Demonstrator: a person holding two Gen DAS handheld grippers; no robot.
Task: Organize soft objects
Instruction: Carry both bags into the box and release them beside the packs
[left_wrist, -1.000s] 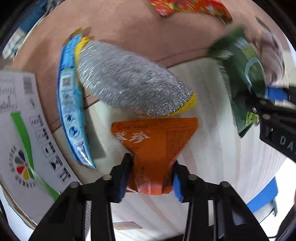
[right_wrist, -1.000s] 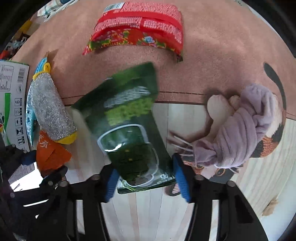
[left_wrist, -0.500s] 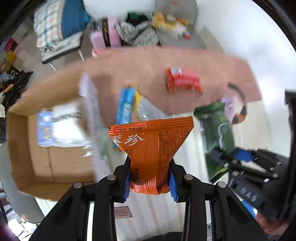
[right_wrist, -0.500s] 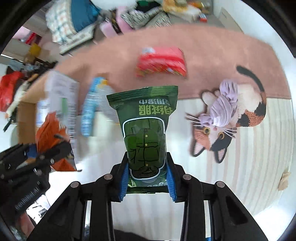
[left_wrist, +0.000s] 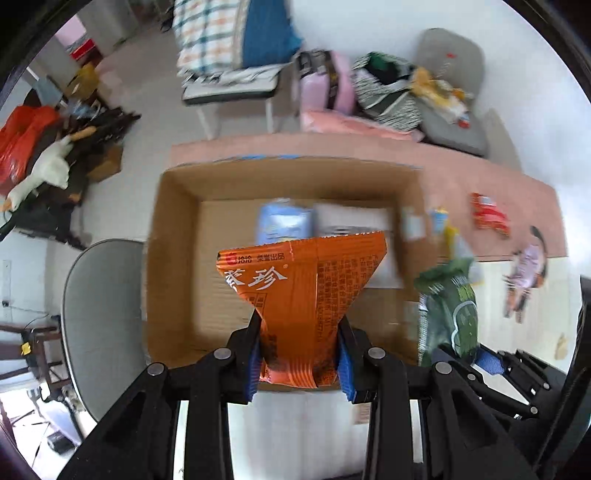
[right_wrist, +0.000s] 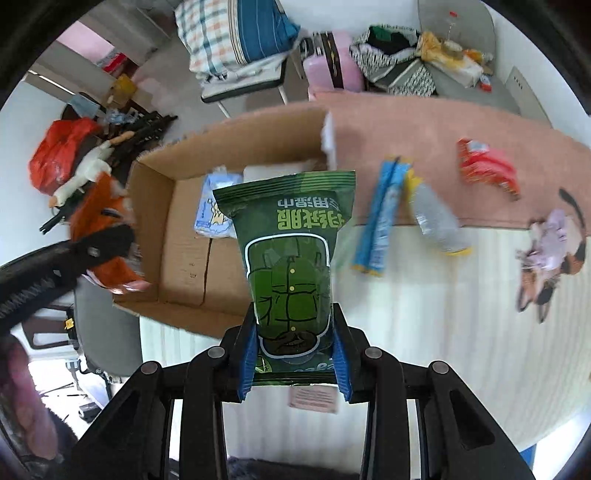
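Observation:
My left gripper (left_wrist: 300, 360) is shut on an orange snack packet (left_wrist: 301, 291) and holds it in the air over the near edge of an open cardboard box (left_wrist: 173, 258). My right gripper (right_wrist: 293, 354) is shut on a green wet-wipes packet (right_wrist: 290, 254) and holds it up just right of the box (right_wrist: 162, 206); this packet also shows in the left wrist view (left_wrist: 448, 310). A light blue tissue pack (right_wrist: 210, 206) and a white item lie inside the box.
On the pink mat and floor to the right lie a blue sachet (right_wrist: 380, 218), a silver scouring pad (right_wrist: 436, 221), a red packet (right_wrist: 484, 170) and a lilac cloth on a cat-shaped rug (right_wrist: 550, 243). A grey chair (left_wrist: 99, 314) stands left of the box; clutter lines the far wall.
Both grippers have lifted their packets off the floor and swung left, from the mat area to the cardboard box. The box now sits straight ahead of the left gripper.

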